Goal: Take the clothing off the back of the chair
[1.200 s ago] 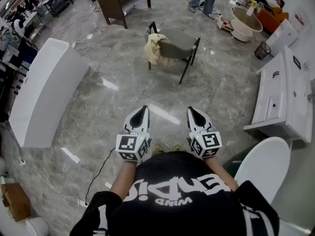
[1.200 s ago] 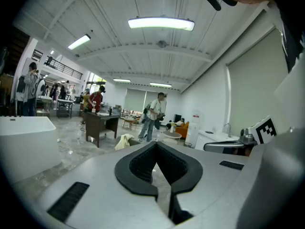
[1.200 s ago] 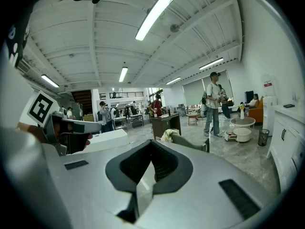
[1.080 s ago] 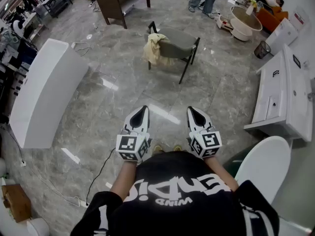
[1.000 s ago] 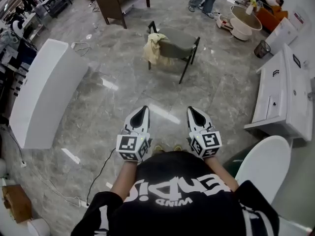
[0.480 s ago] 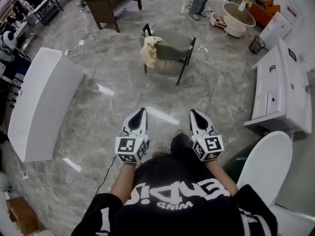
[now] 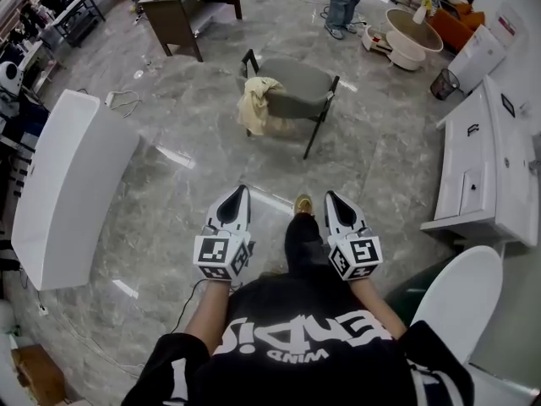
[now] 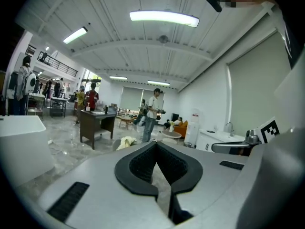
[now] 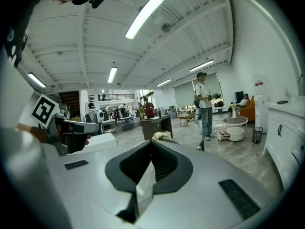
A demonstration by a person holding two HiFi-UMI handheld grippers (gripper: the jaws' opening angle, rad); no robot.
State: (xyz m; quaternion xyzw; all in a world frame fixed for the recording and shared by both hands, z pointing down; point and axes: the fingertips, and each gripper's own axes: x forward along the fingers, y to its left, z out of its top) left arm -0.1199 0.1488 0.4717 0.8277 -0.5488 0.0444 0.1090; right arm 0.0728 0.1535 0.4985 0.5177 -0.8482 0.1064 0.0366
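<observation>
A pale yellow garment (image 7: pixel 256 104) hangs over one side of a grey chair (image 7: pixel 297 81) with black legs, out on the marble floor ahead of me. Both grippers are held level in front of the person's body, well short of the chair. My left gripper (image 7: pixel 240 194) is shut with nothing in it, and so is my right gripper (image 7: pixel 331 199). In the left gripper view the garment (image 8: pixel 125 141) peeks just over the closed jaws. The right gripper view shows the garment (image 9: pixel 159 136) right above the jaw tips, far off.
A long white counter (image 7: pixel 68 184) lies on the left and a white cabinet (image 7: pixel 490 159) on the right. Behind the chair are a brown desk (image 7: pixel 182 7), a standing person (image 7: pixel 345 2) and a round white table (image 7: pixel 410 36). A black cable (image 7: pixel 179 299) trails on the floor.
The person has walked toward the chair; it sits lower and larger in the head view. One foot has stepped forward between the grippers. Both grippers stay shut.
</observation>
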